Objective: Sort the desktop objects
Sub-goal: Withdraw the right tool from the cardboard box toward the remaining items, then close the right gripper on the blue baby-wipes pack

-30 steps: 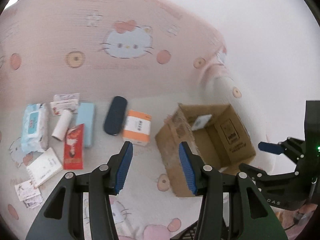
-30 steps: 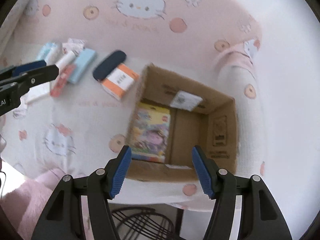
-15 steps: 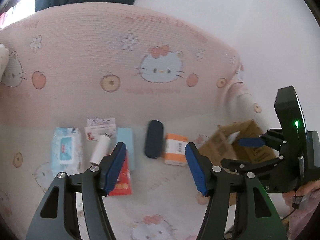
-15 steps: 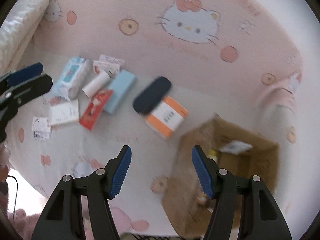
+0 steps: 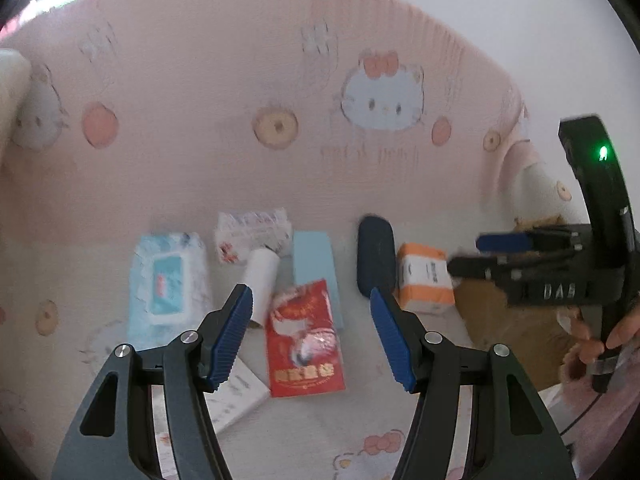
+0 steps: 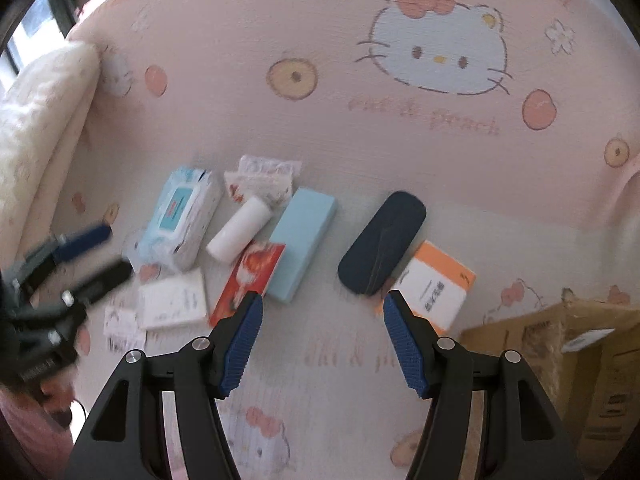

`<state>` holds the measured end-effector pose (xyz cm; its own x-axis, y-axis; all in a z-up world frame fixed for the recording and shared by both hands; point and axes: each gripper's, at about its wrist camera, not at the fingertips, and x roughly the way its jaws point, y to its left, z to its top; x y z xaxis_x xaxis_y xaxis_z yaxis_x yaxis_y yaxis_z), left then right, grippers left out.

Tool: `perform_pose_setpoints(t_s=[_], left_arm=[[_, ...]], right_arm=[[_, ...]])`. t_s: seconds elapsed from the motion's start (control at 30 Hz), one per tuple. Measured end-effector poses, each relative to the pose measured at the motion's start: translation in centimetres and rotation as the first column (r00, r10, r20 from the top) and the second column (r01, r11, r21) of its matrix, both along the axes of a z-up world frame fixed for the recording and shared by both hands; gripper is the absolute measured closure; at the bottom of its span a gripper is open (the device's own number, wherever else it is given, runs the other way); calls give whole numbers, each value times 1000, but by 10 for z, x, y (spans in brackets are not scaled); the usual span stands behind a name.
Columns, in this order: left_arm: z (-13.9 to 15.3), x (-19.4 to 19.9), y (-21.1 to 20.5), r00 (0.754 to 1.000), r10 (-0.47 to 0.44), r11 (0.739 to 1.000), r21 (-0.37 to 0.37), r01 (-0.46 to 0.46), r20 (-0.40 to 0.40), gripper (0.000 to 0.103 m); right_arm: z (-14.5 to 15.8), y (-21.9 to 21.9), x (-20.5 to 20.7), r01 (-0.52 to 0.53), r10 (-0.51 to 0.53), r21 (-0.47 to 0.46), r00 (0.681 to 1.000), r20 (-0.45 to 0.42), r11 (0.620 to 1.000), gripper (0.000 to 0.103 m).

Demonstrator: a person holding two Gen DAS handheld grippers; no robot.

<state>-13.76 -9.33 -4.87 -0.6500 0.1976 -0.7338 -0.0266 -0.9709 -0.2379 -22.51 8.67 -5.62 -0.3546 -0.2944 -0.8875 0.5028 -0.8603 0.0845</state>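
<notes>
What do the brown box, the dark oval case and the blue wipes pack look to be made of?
Box: plain cardboard, matte brown with a raw edge.
Case: possibly fabric or leatherette over a stiff shell; dull navy, rounded ends.
Wipes pack: soft plastic film, crinkled and slightly glossy, with a lid on top that may be hard.

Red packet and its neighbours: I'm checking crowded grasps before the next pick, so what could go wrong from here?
The red packet overlaps the light blue box and lies close to the white roll, so the open left gripper may nudge either. The dark case overlaps the orange box; lifting one could drag the other.
</notes>
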Motion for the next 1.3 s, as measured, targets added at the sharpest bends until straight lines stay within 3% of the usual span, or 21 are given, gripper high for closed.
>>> perform_pose_setpoints(t_s=[0.1,0.37,0.4,0.43,0.47,0.5,0.57,0.8,0.9,1.1,1.3], left_arm=[[-21,-13,10,999,-39,997,65,39,7,37],[-77,-56,40,999,-8,964,267,-1,32,39],[-84,-62,45,999,-7,954,298,-9,52,41],[-89,-64,47,998,-5,948,317,-16,65,54],[-94,-65,50,997,6,945,326,-31,78,70],[-99,-66,52,996,16,941,335,-46,90,77],[-109,-68,57,993,36,933,353,-75,117,88],[-115,-71,72,993,24,931,359,-65,118,89],[-107,-66,66,995,42,930,361,-73,94,89],[-81,-44,9,986,155,941,297,-165,57,89],[-71,-15,-80,947,312,916,241,-320,69,89]], right_arm=[[-16,21,-17,133,-133,-48,991,9,990,42],[-63,67,-43,335,-312,-140,936,165,932,42],[-69,72,-43,362,-334,-158,925,180,919,47],[-75,75,-43,382,-350,-175,918,190,907,75],[-77,77,-42,389,-356,-185,916,187,903,94],[-79,77,-41,389,-361,-177,917,171,904,101],[-81,73,-38,385,-373,-133,922,106,913,101],[-93,70,-41,411,-409,-72,912,35,909,101],[-92,62,-40,384,-381,-96,923,48,918,101],[-77,-3,-25,192,-193,-134,981,5,972,101],[-79,-82,-18,27,-19,-199,999,41,980,101]])
